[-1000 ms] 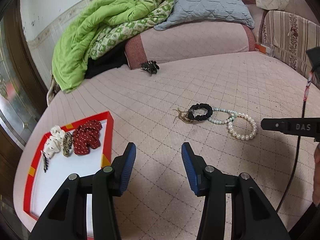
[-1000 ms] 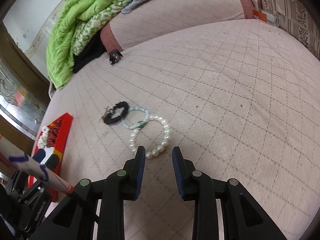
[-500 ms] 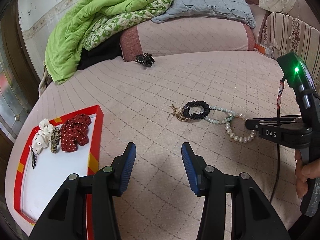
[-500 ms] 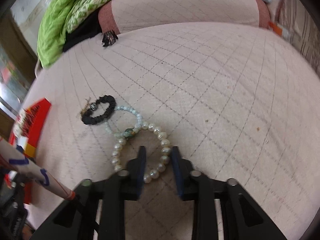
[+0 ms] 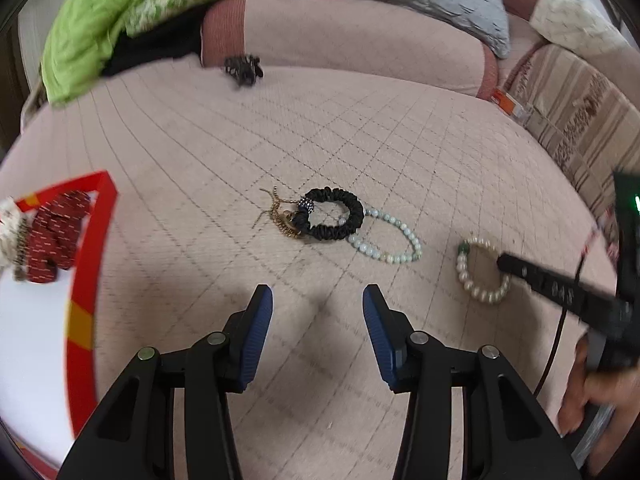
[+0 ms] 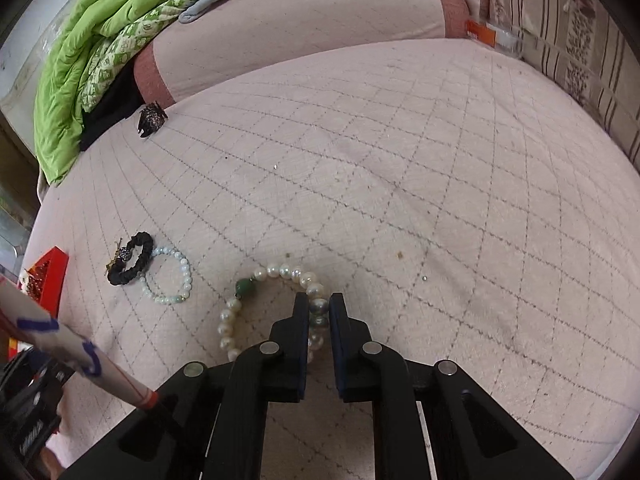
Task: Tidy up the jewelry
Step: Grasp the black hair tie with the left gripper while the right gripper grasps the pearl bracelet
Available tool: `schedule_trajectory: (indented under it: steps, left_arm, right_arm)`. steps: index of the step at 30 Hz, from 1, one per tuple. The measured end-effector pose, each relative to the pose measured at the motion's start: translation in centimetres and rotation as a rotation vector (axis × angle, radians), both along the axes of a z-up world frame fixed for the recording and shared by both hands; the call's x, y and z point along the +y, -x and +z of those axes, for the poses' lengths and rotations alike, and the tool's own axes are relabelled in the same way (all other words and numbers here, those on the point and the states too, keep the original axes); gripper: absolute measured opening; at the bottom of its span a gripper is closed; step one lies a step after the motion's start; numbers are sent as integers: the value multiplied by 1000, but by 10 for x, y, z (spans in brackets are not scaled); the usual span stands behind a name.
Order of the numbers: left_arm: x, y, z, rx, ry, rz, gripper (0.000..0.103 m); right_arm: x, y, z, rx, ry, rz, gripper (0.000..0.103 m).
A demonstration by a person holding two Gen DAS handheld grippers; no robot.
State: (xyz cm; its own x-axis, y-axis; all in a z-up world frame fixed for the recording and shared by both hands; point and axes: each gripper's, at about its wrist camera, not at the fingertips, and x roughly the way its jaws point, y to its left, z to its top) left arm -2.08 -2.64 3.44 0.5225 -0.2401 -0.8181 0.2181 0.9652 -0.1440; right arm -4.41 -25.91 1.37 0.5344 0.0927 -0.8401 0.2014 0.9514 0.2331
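Right tool (image 6: pixel 319 309) pinches the pearl bracelet (image 6: pixel 256 280) on the quilt; left tool (image 5: pixel 317 308) hangs wide open, holding nothing.

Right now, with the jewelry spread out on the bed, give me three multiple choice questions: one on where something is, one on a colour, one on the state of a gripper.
1. Where does the black scrunchie lie?
A. inside the red tray
B. on the quilted bed cover, over the edge of the pale green bead bracelet
C. on the grey pillow

2. What colour is the odd bead on the pearl bracelet?
A. green
B. red
C. blue

3. How do the jaws of the right gripper stand?
A. wide open above the scrunchie
B. shut on nothing
C. closed on the pearl bracelet's strand

Answers: 1 B, the scrunchie rests on the bed cover overlapping the pale green bead bracelet, apart from the red tray. 2 A, one dark green bead sits among the white pearls. 3 C, pearls show between the nearly closed jaws.
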Motion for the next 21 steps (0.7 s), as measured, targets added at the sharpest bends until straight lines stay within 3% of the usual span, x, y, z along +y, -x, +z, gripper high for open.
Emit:
schedule_trajectory:
  steps: [2, 10, 21]
  left_arm:
    - [5, -13, -3, 40, 33, 29, 33]
    - [19, -56, -5, 142, 191, 106, 29]
    - [-11, -90, -4, 134, 53, 88, 17]
  right_arm:
    - [-2, 2, 0, 1, -19, -3, 11]
    - [0, -2, -1, -1, -63, 11, 11]
    - [-1, -7, -1, 1, -95, 25, 11]
